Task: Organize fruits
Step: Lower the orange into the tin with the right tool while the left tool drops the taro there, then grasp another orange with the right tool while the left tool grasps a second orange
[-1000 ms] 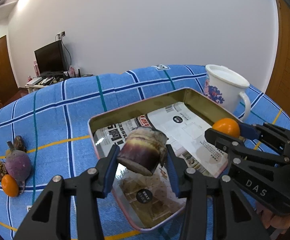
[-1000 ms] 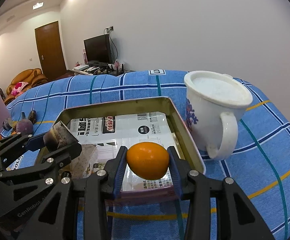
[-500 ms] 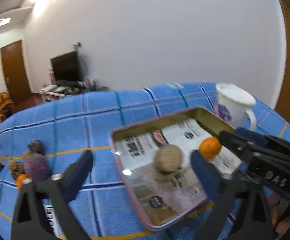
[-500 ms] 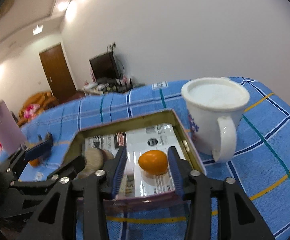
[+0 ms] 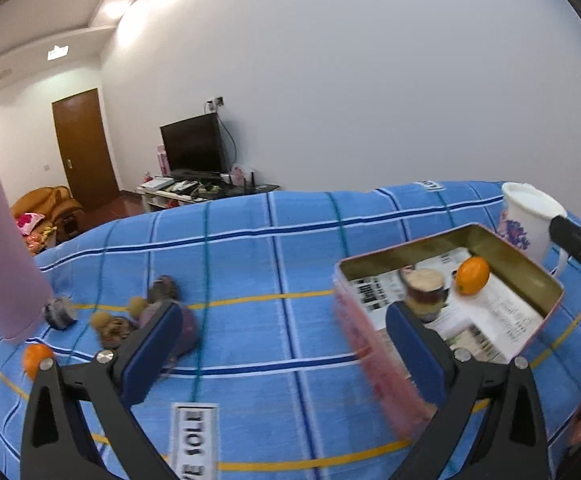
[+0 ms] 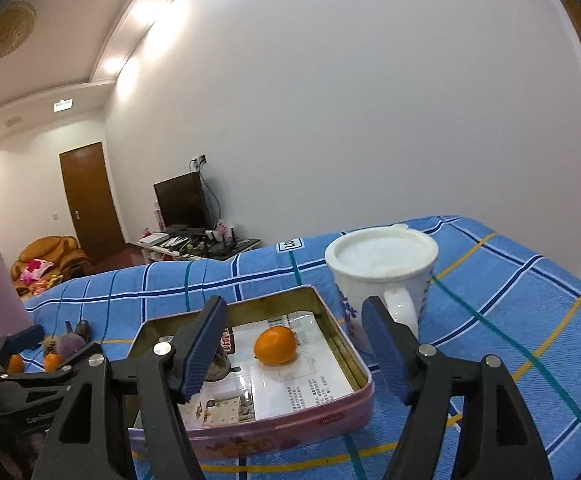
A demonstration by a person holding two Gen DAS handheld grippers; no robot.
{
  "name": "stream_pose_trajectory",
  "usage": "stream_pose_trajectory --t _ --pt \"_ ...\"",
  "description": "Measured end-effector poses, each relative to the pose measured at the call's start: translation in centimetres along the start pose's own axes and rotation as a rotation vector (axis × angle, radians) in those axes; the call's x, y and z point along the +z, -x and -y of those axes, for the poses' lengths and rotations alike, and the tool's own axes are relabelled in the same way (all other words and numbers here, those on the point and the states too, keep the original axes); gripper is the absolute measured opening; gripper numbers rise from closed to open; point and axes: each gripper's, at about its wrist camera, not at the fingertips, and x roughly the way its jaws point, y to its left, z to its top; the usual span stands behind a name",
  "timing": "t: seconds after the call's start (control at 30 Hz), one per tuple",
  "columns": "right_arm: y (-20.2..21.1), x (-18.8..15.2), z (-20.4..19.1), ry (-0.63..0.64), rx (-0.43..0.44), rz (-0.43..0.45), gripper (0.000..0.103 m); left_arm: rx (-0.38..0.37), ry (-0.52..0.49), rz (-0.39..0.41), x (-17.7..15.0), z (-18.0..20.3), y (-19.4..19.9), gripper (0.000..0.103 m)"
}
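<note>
The table (image 6: 510, 280), covered in a blue checked cloth, carries a shallow rectangular tin (image 6: 354, 376) near its right end, with a white mug (image 6: 382, 276) touching or just beside the tin's far right corner. You have two items resting on the printed paper lining the tin: an orange citrus fruit (image 6: 275, 345) toward the far right corner, and a purple-skinned cut stump (image 5: 426, 292), possibly sugarcane, just left of it, standing on its cut end with its long axis upright. The citrus lies on its side, long axis roughly level and slanted across the tin. Your left gripper (image 5: 286, 344) is spread to its widest and holds nothing; its jaws have just been opening and bare cloth shows between them. Your right gripper (image 6: 294, 344) is partly spread and empty; its jaws have just been opening, and the citrus sits beyond the pads, untouched. To finish the release cleanly, withdraw both grippers upward before moving sideways, so no pad knocks the upright stump over. The remaining fruits (image 5: 110, 324) lie clustered near the table's left edge, beside a pale purple tumbler (image 5: 2, 256); take your next pick there.
</note>
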Motion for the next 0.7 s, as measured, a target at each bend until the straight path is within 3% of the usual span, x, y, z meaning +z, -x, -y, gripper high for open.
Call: stream_pose_trajectory --t 0.3,0.7 --pt "1.0 -0.5 -2.2 0.09 -0.029 0.032 0.071 0.052 -0.004 -0.009 -1.2 -4.2 0.7 0.103" --pt "1.3 -1.3 -5.8 0.112 -0.036 0.022 0.071 0.107 0.033 -0.002 -2.2 -10.1 1.3 0.103"
